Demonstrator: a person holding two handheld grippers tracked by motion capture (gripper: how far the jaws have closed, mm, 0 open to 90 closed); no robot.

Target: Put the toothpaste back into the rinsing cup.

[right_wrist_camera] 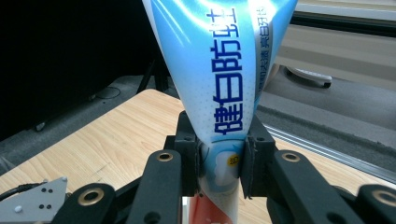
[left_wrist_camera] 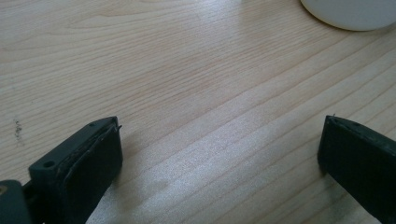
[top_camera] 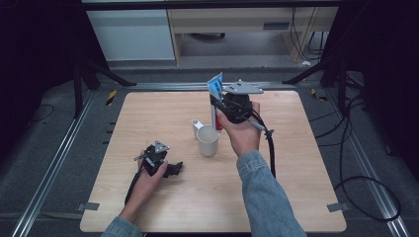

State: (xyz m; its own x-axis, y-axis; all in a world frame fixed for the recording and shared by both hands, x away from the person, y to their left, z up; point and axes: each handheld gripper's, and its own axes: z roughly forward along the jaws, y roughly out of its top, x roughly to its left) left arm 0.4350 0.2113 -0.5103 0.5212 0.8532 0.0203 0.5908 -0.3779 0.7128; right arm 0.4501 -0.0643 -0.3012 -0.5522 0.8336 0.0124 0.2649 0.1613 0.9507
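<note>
A blue, white and red toothpaste tube (top_camera: 216, 96) stands upright in the air above the table's middle, its flat crimped end up. My right gripper (top_camera: 217, 106) is shut on it. In the right gripper view the pads (right_wrist_camera: 249, 158) squeeze the tube (right_wrist_camera: 219, 74) low on its body, with blue lettering rising above them. A white mug (top_camera: 208, 140) stands just below and left of the tube; its lower end is near the mug's rim. My left gripper (top_camera: 174, 169) rests on the table (top_camera: 148, 113) at the front left, open, with bare wood between its jaws (left_wrist_camera: 219, 154).
A small white cylinder (top_camera: 196, 127) stands just behind the mug. The mug's white base (left_wrist_camera: 350, 11) shows at the top of the left gripper view. Metal rails (top_camera: 59, 148) and black cables (top_camera: 356, 187) border the table.
</note>
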